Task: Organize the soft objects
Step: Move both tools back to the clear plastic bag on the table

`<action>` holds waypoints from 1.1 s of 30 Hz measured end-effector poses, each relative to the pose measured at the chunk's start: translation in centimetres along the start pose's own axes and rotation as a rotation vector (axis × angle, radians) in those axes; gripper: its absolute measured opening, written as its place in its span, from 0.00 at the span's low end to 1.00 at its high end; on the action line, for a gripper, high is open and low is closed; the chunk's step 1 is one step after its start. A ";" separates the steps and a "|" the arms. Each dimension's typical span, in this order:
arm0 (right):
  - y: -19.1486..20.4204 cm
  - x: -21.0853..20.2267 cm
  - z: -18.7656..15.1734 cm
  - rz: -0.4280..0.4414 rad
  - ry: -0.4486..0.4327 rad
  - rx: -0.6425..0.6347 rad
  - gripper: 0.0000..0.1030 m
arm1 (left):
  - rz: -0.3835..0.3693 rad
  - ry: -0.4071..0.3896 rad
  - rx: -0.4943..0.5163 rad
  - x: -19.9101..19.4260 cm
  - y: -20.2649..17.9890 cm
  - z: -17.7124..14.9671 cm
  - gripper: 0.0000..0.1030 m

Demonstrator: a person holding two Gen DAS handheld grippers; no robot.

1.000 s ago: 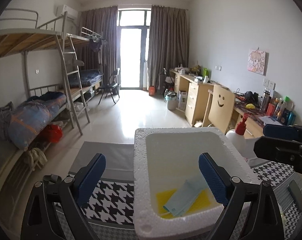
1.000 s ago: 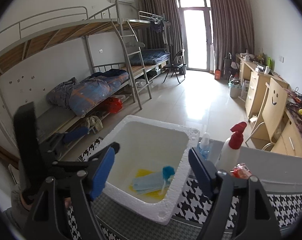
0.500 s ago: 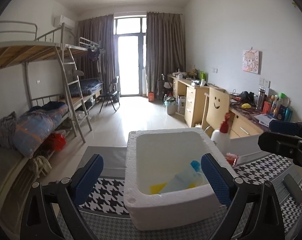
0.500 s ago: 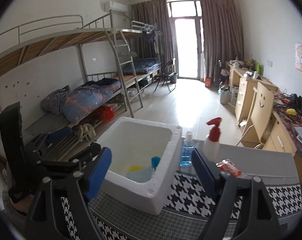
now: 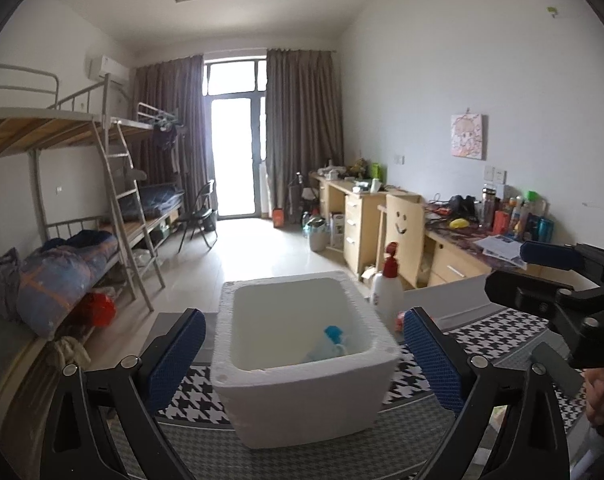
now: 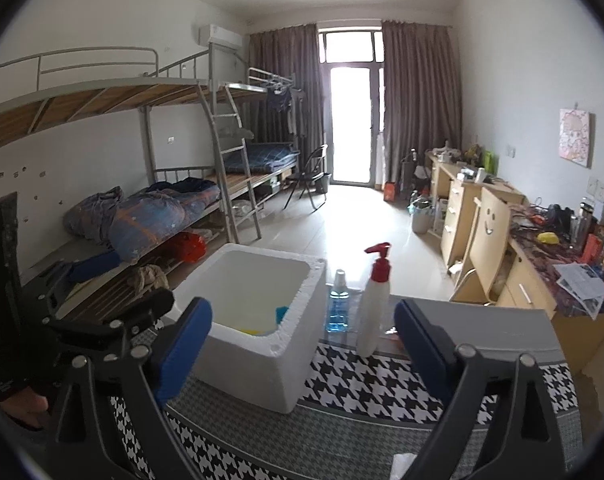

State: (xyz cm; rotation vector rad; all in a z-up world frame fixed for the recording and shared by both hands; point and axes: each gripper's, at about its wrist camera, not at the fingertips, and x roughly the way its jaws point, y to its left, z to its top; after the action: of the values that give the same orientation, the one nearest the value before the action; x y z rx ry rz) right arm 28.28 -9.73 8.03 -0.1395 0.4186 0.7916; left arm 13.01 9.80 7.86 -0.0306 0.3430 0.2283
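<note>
A white foam box (image 5: 302,360) stands on the houndstooth table cloth (image 5: 190,392); it also shows in the right wrist view (image 6: 254,344). Inside it lie a pale blue face mask (image 5: 321,350) with a blue piece (image 5: 333,332) and a yellow sheet (image 6: 250,331), mostly hidden by the box wall. My left gripper (image 5: 302,356) is open and empty, held back in front of the box. My right gripper (image 6: 302,340) is open and empty, to the right of the box. It shows at the right edge of the left wrist view (image 5: 561,280).
A white spray bottle with a red pump (image 6: 375,308) and a small blue bottle (image 6: 337,306) stand just right of the box. A red packet (image 5: 399,320) lies by the spray bottle. Bunk beds (image 6: 162,200) stand left, desks (image 6: 501,248) right.
Both grippers have pulled back and tilted up from the box, so I see less of its inside. The mask and yellow sheet stay in the box. Both grippers stay open.
</note>
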 end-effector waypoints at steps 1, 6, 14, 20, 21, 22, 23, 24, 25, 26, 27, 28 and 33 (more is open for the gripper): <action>0.0 -0.3 -0.1 -0.006 -0.005 0.000 0.92 | -0.005 -0.004 -0.001 -0.2 -0.2 0.0 0.99; -0.5 -1.5 -0.8 -0.068 -0.020 -0.014 0.92 | -0.042 -0.018 0.004 -1.5 -1.1 -0.3 0.99; -1.2 -3.0 -2.3 -0.124 -0.030 -0.009 0.92 | -0.099 -0.025 0.016 -2.7 -2.9 -1.6 0.99; -1.8 -4.2 -3.8 -0.178 -0.034 -0.009 0.92 | -0.143 -0.026 0.026 -3.1 -4.7 -2.5 0.99; -1.9 -4.5 -4.1 -0.184 -0.036 -0.006 0.92 | -0.155 -0.023 0.027 -3.2 -4.9 -2.6 0.99; -2.0 -4.6 -4.3 -0.187 -0.038 -0.002 0.92 | -0.167 -0.021 0.028 -3.2 -5.0 -2.6 0.99; -2.2 -4.8 -4.5 -0.192 -0.039 0.003 0.92 | -0.173 -0.021 0.030 -3.3 -5.3 -2.7 0.99; -2.4 -5.0 -4.8 -0.201 -0.040 0.010 0.92 | -0.175 -0.021 0.032 -3.4 -5.6 -2.8 0.99; -2.5 -5.1 -4.9 -0.206 -0.043 0.015 0.92 | -0.177 -0.025 0.036 -3.5 -5.8 -2.9 0.99; -2.7 -5.3 -5.1 -0.212 -0.044 0.023 0.92 | -0.177 -0.030 0.042 -3.6 -6.1 -3.0 0.99; -2.9 -5.5 -5.3 -0.213 -0.046 0.030 0.92 | -0.183 -0.031 0.049 -3.7 -6.4 -3.2 0.99; -3.1 -5.7 -5.6 -0.210 -0.049 0.037 0.92 | -0.189 -0.031 0.051 -3.7 -6.6 -3.3 0.99; -3.9 -6.5 -7.0 -0.243 -0.057 0.052 0.92 | -0.219 -0.033 0.054 -3.9 -7.6 -4.2 0.99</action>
State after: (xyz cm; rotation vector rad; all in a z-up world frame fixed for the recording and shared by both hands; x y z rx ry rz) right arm 24.84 -18.66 4.27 -0.1163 0.3596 0.5440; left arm 9.77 1.28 5.21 -0.0106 0.3101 0.0027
